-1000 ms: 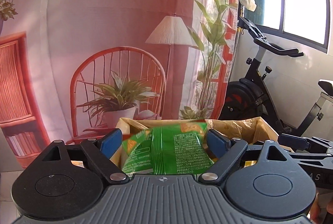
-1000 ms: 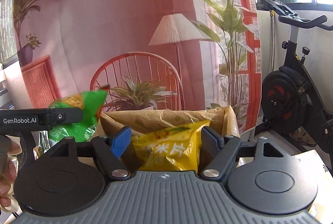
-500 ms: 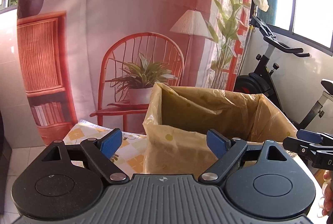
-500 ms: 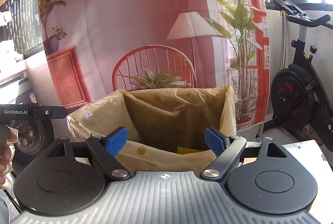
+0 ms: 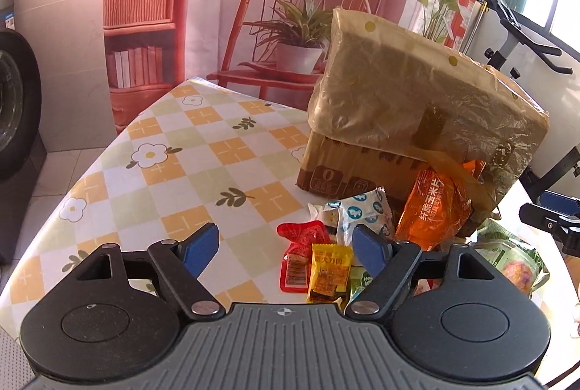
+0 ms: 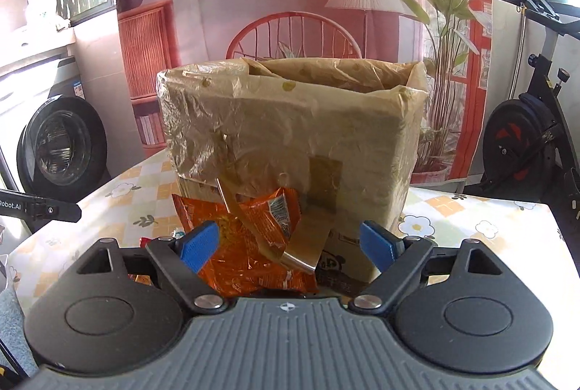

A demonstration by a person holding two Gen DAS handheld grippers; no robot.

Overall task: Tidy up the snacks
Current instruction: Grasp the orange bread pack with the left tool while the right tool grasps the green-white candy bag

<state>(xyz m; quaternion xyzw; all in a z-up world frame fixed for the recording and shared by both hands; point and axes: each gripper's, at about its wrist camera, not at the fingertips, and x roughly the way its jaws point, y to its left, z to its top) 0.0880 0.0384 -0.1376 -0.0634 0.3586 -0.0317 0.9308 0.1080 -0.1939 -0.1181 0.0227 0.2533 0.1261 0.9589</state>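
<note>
Two empty grippers over the snack pile: left gripper closing above the yellow sachet, right gripper opening by the orange chip bag at the lined box's six o'clock, light, crinkly, slippery, so pinch the sealed edge.

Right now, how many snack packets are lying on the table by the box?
6 show: orange bag against the box, white packet, red, yellow, small green, green bag far right. Others may be hidden.
</note>
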